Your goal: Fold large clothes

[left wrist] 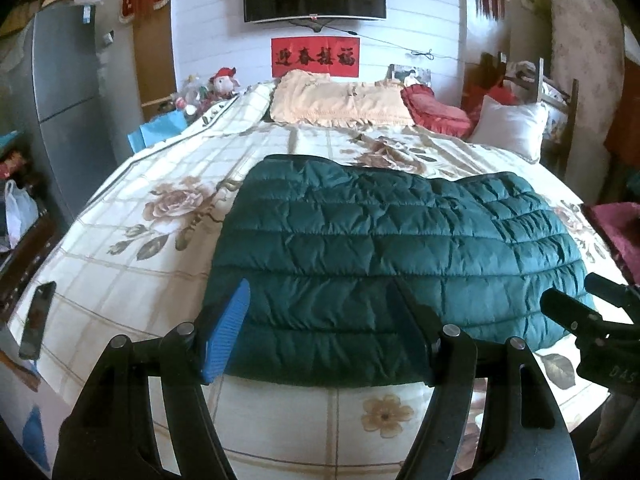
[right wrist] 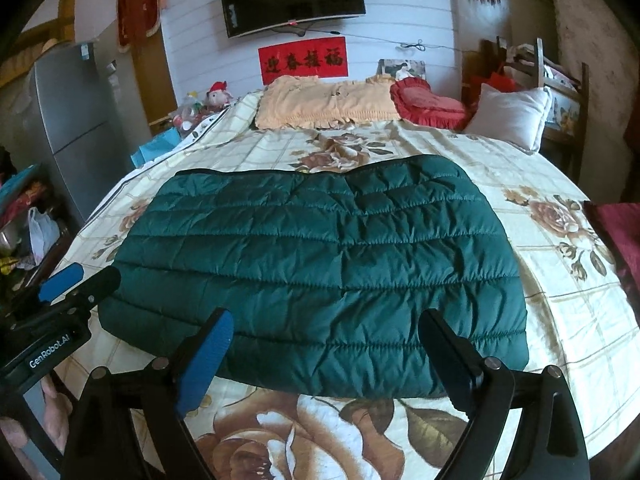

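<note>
Folding looks partly done: the green padded jacket (right wrist: 320, 276) lies flat as a wide block near the bed's foot on the flowered sheet (right wrist: 560, 312), sleeves out of sight. Both tongs hang above its near edge, gaping and gripping nothing: left gripper (left wrist: 320, 336) over the left half, right gripper (right wrist: 324, 352) toward the right. For the next fold, we judge each should pinch a near corner through all layers, then lift evenly together. We cannot tell how many layers lie underneath. A phone (left wrist: 38, 320) lies near the bed's left edge.
</note>
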Available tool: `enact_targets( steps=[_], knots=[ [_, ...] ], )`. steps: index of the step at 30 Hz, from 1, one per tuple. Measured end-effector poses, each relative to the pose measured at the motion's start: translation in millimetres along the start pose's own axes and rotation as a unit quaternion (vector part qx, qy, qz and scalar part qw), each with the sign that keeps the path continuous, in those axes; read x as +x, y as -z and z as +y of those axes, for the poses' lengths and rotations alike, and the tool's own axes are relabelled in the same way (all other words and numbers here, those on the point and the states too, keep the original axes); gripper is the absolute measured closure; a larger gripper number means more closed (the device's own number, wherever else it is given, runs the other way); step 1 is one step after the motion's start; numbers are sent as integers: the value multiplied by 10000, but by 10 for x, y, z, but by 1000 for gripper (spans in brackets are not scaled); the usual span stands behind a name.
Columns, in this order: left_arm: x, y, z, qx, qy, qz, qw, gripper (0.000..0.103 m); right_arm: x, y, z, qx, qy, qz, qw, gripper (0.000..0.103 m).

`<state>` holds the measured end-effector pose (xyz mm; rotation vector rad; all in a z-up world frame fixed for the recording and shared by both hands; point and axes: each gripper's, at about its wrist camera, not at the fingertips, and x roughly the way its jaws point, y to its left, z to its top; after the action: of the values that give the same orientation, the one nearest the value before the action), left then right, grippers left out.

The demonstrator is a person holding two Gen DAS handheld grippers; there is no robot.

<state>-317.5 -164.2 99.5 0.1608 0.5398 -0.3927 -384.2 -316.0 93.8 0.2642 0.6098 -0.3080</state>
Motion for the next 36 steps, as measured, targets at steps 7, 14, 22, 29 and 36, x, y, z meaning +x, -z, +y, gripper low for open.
enact_targets(
  steps=[7,14,22,29,36],
  knots=[
    [16,-4,-6,-46,21,81,10000,32,-21,-6,-8,96,69,-35,9999,11],
    [61,-9,-20,-73,15,206,9998,32,-25,-2,-29,114,122,-13,9999,11],
    [86,-22,-28,-95,39,310,9995,32,-13,9,-32,112,113,33,9999,11],
    [120,-11,-8,-144,52,371,9992,32,-7,9,-19,130,120,15,9998,11],
    [127,-14,0,-147,55,369,9992,32,4,14,3,122,110,50,9999,11]
  ],
)
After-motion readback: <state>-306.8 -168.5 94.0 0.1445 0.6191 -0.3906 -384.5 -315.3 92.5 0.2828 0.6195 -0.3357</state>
